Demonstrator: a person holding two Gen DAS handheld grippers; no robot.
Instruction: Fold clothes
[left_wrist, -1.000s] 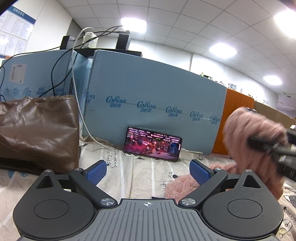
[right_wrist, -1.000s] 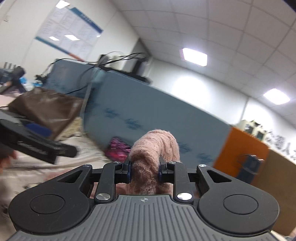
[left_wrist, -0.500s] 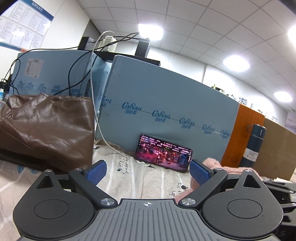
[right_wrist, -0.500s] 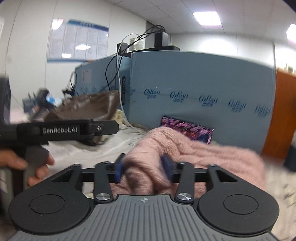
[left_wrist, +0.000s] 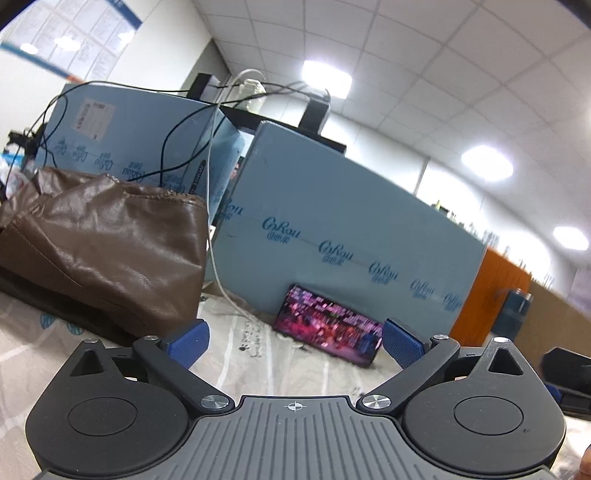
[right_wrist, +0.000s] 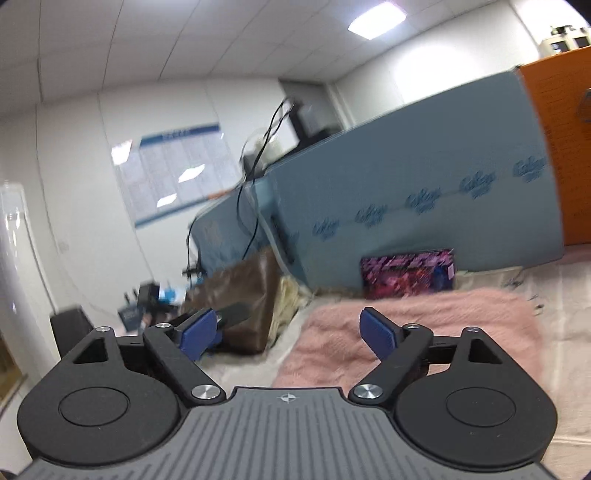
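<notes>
My right claw (right_wrist: 288, 330) is opening, empty, above the pink sweater (right_wrist: 424, 328) lying on the tabletop (right_wrist: 569, 295); left claw (left_wrist: 293, 345) gapes empty (the fluffy knit may snag a pad and unfold).

Sweater (right_wrist: 424, 325) before phone (right_wrist: 408, 273); bag (right_wrist: 251, 291) left of both.

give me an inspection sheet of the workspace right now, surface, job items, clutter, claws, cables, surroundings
Surface: pale printed sheet covers the table.
Job's things: pink sweater lies flat on the sheet.
Clutter: brown leather bag; phone with lit screen propped against blue board.
Claws: left claw open, empty; right claw opening, nothing gripped.
Cables: white cable down the board; black cables above.
Surroundings: office ceiling lights, wall poster.
</notes>
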